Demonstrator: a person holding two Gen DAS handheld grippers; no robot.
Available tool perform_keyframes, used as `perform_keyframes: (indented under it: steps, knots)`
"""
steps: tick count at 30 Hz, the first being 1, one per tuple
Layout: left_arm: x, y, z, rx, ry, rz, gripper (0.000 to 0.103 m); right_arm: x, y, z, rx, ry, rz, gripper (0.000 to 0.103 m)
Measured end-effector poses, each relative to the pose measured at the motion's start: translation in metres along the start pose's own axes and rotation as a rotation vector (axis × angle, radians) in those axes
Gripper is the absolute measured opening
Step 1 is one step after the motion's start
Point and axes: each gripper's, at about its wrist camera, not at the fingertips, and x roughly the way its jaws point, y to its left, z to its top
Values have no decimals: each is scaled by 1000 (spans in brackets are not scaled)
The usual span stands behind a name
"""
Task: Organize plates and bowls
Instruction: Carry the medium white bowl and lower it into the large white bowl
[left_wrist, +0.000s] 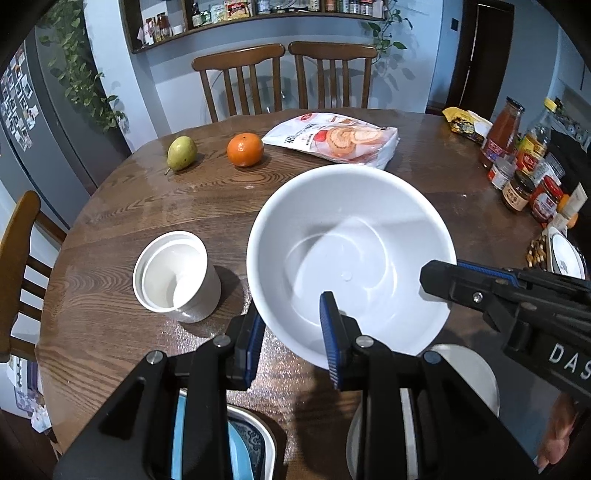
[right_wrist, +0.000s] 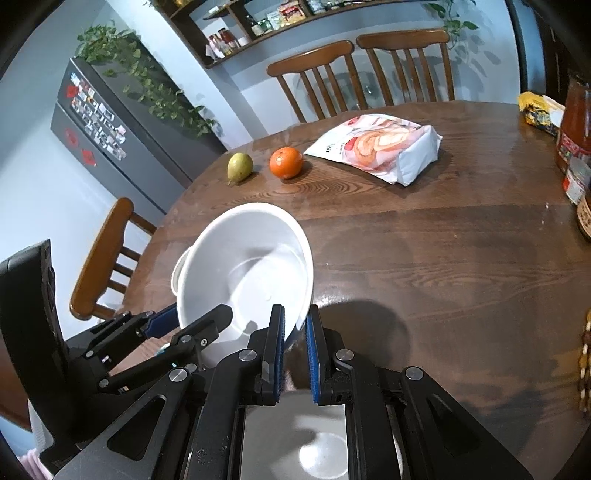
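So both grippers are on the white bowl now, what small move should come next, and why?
Probably carry the white bowl a little toward the white plate just below it and lower it there. The left gripper and right gripper both pinch its rim, it is tilted above the table, and the small white cup stands close by.

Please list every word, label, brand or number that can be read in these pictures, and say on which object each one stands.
"DAS": white letters on the body of the right hand-held gripper, cut off by the picture's edge.
Snack bag: print too blurred to read.
Jars and bottles: labels too small to read.
Shelf goods and fridge magnets: unreadable.
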Motion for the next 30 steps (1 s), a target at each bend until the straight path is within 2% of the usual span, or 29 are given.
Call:
perform_keyframes:
  steps: [18, 30]
  knots:
    - [-29, -24, -23, 91, -33, -57, 27, -42, 1, -37, 47, -62, -62, 13]
    - [-36, -42, -41, 160, -19, -91, 28, -59, -7, -65, 100, -69, -96, 13]
